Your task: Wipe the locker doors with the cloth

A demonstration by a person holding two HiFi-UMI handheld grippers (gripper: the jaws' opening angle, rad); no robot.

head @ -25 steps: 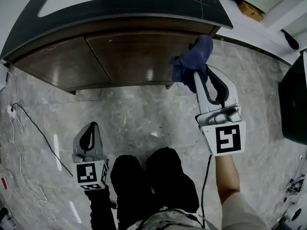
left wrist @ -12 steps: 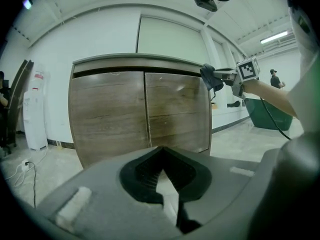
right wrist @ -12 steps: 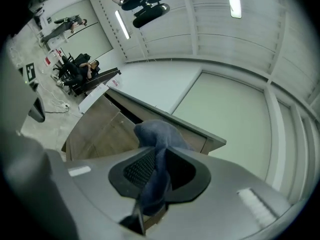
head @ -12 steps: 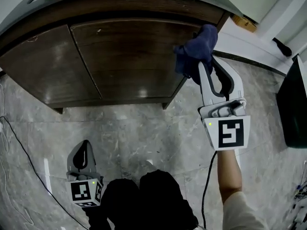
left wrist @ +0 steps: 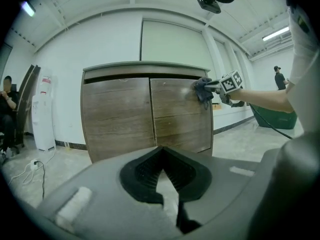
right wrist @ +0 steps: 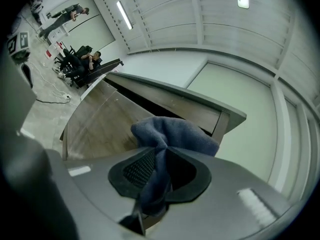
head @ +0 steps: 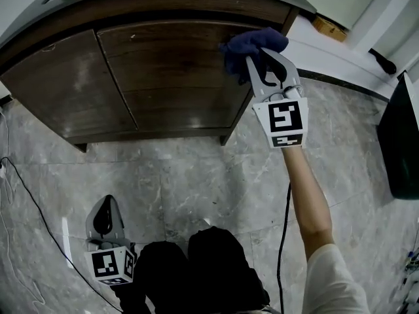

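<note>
Cloth (head: 254,43): dark blue, bunched, pinched between the jaws of the right gripper (head: 260,61) and pressed against the upper right corner of the right locker door (head: 177,77) (brown wood grain). Left locker door (head: 59,90): just beside it, nothing touching it. Left gripper (head: 105,209): low over the grey marble floor (head: 196,169), well apart from the locker, jaws together with nothing between them.

Grey marble floor (head: 196,169); water dispenser (left wrist: 44,111) (seated person (left wrist: 7,104) beside).
</note>
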